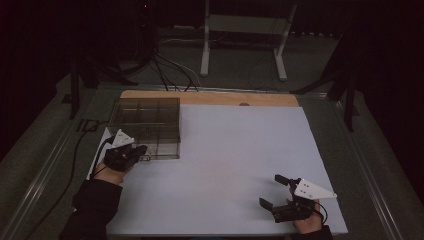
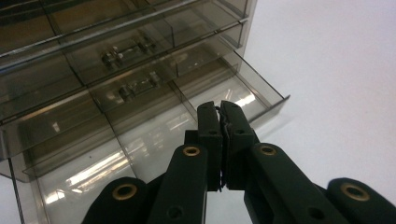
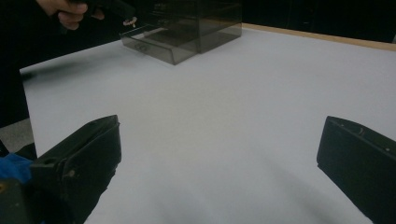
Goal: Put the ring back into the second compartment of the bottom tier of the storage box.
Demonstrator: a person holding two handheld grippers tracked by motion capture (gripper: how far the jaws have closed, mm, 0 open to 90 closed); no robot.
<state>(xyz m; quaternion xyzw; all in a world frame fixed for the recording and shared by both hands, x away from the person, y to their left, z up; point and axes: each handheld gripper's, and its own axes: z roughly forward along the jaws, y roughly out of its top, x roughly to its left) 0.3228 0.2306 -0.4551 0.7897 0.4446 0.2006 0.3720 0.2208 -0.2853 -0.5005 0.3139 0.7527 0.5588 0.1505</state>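
A smoky see-through drawer cabinet [image 1: 145,117] stands at the back left of the white sheet [image 1: 240,150]. Its bottom drawer [image 1: 157,150] is pulled out toward me, and the divided compartments [image 2: 224,93] look bare. My left gripper [image 1: 140,149] hovers at the drawer's front left corner. Its jaws are pressed together [image 2: 219,105] just above the drawer, and I cannot tell whether anything thin is pinched between them. Near the front right edge my right gripper [image 1: 270,190] rests with its jaws wide apart [image 3: 220,121] and nothing between them. The right gripper view has the cabinet [image 3: 187,28] and the left gripper [image 3: 126,14] far off.
Small metal pieces [image 2: 126,51] show through the cabinet's upper drawers. A wooden table edge [image 1: 210,97] runs behind the sheet. A white stand [image 1: 205,50] and cables [image 1: 170,70] sit on the floor beyond. A cable [image 1: 97,155] trails from the left gripper.
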